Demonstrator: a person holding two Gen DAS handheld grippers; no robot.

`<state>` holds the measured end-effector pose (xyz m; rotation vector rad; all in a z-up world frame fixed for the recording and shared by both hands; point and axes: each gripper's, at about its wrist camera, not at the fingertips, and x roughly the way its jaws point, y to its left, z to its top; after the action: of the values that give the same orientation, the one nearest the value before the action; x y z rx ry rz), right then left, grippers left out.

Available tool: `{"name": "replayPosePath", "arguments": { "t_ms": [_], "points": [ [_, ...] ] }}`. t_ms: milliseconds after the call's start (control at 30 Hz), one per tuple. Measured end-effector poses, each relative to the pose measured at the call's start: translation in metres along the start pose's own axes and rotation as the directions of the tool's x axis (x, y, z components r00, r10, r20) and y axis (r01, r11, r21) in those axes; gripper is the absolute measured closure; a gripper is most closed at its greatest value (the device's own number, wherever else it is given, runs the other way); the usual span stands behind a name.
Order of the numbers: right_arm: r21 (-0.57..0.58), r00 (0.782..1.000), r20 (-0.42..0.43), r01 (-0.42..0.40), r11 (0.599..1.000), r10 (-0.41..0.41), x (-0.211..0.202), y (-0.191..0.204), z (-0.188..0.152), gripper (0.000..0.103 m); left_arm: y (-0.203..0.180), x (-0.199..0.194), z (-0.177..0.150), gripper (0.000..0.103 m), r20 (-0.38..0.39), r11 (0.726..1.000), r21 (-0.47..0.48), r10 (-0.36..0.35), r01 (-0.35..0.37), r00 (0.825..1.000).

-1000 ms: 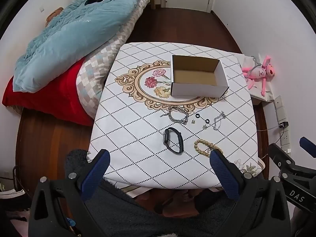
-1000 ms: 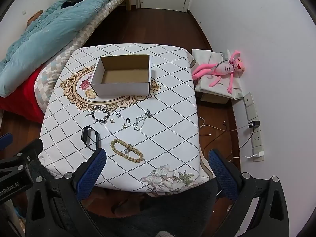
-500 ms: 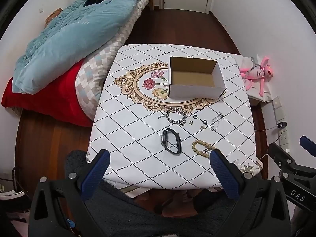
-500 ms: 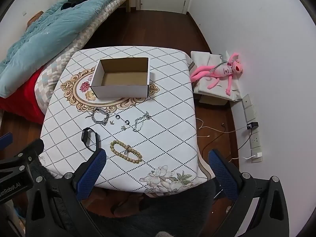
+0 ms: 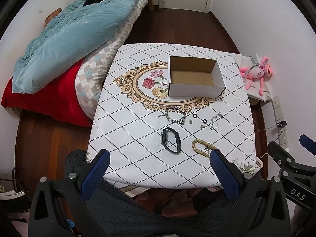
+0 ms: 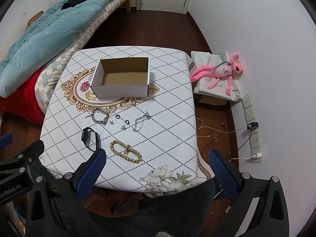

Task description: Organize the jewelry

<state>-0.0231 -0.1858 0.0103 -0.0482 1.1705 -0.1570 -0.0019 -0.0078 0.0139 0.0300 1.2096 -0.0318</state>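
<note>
An empty white cardboard box stands open on the table. In front of it lie a silver chain bracelet, two small black rings, small charms, a thin silver chain, a black watch band and a wooden bead bracelet. My left gripper and right gripper are both open and empty, held above the table's near edge.
The table has a white diamond-pattern cloth. A bed with a blue quilt is at the left. A pink plush toy lies on a box at the right, by wall sockets and cables. A dark fluffy garment is below.
Both grippers have drawn slightly back and up, so the table and box look a little farther. Nothing on the table has moved.
</note>
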Motion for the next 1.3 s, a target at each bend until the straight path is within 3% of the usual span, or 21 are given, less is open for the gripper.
{"name": "replayPosePath", "arguments": {
  "t_ms": [1300],
  "points": [
    [0.001,1.000,0.002,0.001,1.000,-0.001,-0.0025,-0.0023,0.0031,0.000,0.0033,0.0007,0.0000,0.000,0.004,1.000,0.002,-0.001,0.001,1.000]
  ]
}}
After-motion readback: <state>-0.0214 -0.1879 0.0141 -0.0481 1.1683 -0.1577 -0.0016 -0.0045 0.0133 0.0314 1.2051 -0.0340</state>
